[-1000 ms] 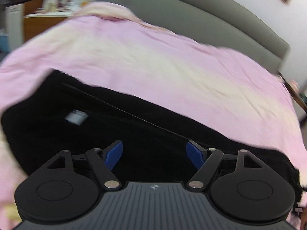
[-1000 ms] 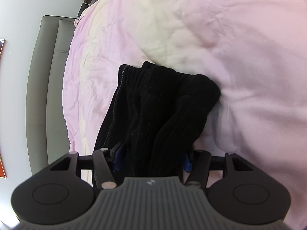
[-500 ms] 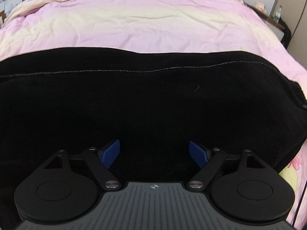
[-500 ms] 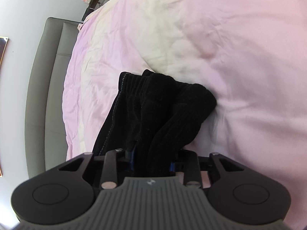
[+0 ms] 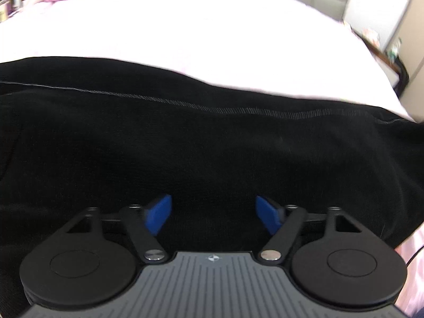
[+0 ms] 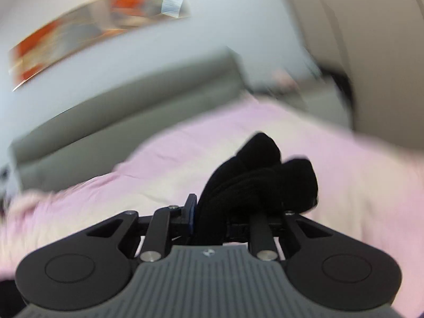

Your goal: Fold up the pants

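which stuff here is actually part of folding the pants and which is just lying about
Part of the job:
- black pants, spread over the bed
- right tool, shut on a bunched end of the pants, jaws just closing
- left tool, open over the fabric, jaws just narrowing

Just lying about:
- pink bedspread
- grey headboard
- framed picture

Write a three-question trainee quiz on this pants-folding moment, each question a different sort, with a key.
1. True or false: the right claw is shut on a bunch of the black pants.
2. Multiple choice: the blue pads of the left claw are: A) pinching a seam; B) apart over flat black fabric; C) gripping the bedspread.
3. Fill in: the pants lie on a ____ bedspread.

Key: 1 true; 2 B; 3 pink.
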A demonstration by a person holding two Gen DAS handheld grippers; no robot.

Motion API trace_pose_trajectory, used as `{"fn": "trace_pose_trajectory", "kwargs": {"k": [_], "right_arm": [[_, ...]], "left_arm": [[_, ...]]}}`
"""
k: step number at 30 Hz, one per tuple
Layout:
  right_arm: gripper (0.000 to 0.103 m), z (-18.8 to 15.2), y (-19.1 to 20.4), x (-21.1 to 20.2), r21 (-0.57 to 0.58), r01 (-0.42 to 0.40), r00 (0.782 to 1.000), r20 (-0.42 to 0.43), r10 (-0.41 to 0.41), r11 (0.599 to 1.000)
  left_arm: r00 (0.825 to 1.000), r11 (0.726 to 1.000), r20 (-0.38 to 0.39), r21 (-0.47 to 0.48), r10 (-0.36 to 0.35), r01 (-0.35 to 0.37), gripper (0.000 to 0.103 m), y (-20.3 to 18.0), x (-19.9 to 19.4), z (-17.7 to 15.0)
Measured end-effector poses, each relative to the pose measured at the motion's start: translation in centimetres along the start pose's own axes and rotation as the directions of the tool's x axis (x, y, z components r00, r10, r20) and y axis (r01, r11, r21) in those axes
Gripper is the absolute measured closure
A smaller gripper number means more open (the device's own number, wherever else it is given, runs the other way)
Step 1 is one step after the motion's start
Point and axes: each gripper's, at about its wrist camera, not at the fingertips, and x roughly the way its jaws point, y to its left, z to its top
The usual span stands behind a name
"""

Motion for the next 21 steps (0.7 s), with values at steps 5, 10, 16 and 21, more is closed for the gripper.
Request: {"fn": "trace_pose_trajectory", "kwargs": {"k": [5, 10, 16, 21], "right_arm": [[0.089, -4.0, 14.2, -1.3, -0.557, -0.169, 0.982, -0.025, 0.187, 0.813], [0.085, -16.1, 22.6, -0.5, -0.842, -0.395, 0.917, -0.342, 0.204, 0.366], [0.071, -18.9, 24.4, -2.5, -0.896, -0.395, 0.918, -0.375, 0.130, 0.203], [0.043, -14.5, 22.6, -5.4, -0.759, -0.588, 0.808, -0.538, 0.240, 0.278]], "left_arm": [[0.996, 0.984, 0.092, -0.178, -0.012, 0.028, 0.018, 5.6, -4.3, 0.4], [0.995, 0.979, 0.096, -0.202, 0.039, -0.019, 0.015, 10.8, -7.5, -0.8], [0.997, 0.975, 0.076, -0.222, 0.026, -0.009, 0.015, 13.9, -8.5, -2.9], [0.997, 0.975, 0.072, -0.221, -0.022, 0.038, 0.014, 12.8, -7.6, -2.4]]}}
